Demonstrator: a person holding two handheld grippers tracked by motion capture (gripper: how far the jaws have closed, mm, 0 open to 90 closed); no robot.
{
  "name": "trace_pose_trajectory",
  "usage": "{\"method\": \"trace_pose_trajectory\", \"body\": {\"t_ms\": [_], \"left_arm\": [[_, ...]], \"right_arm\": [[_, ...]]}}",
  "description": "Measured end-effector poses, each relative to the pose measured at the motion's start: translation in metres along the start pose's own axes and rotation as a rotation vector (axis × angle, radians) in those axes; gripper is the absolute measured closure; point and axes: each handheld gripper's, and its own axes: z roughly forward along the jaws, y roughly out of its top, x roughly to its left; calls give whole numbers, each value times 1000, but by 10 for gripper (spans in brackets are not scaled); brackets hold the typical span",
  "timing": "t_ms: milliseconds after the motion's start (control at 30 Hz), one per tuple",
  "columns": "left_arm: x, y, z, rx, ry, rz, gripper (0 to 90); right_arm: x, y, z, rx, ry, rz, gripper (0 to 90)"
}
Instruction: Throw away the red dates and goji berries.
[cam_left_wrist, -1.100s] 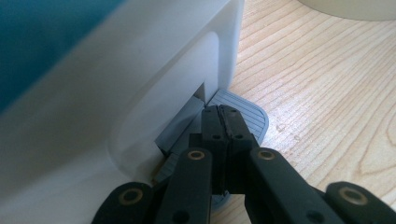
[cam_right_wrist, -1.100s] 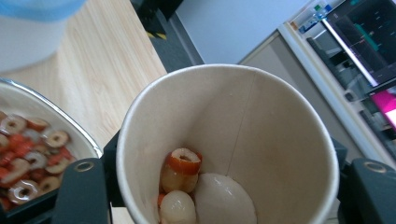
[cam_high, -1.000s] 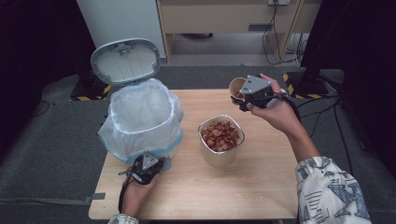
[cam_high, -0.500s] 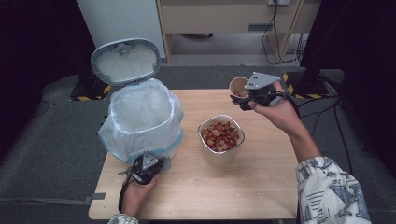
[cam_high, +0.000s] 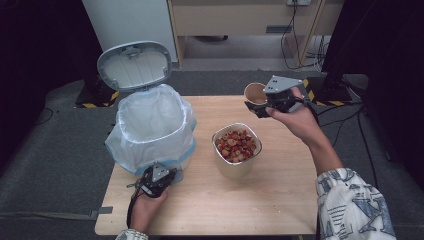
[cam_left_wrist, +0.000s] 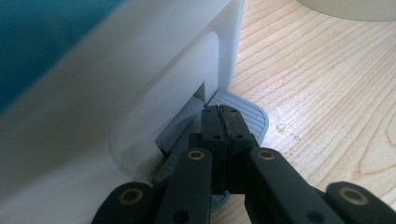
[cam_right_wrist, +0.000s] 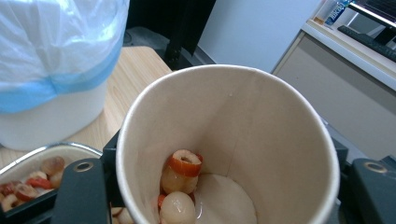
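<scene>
Cup (cam_high: 255, 93) tilted further, in right tool (cam_high: 260, 106)

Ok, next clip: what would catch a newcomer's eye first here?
Probably the white pedal bin at the table's left, lid up and lined with a pale blue bag, with the shut left gripper pressing its grey pedal. Next, the right gripper holds a tilted paper cup above the far edge, a few fruit pieces inside. Mid-table stands a bowl heaped with reddish pieces.
</scene>
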Motion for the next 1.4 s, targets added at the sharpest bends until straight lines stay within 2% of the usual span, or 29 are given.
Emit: {"method": "trace_pose_trajectory", "body": {"t_ms": [733,1400], "left_arm": [[0,0,0,0,-1,-1,883],[0,0,1,-2,-2,0,877]], "right_arm": [[-2,3,-4,-61,53,120,307],[0,8,-3,-90,98,175,303]]}}
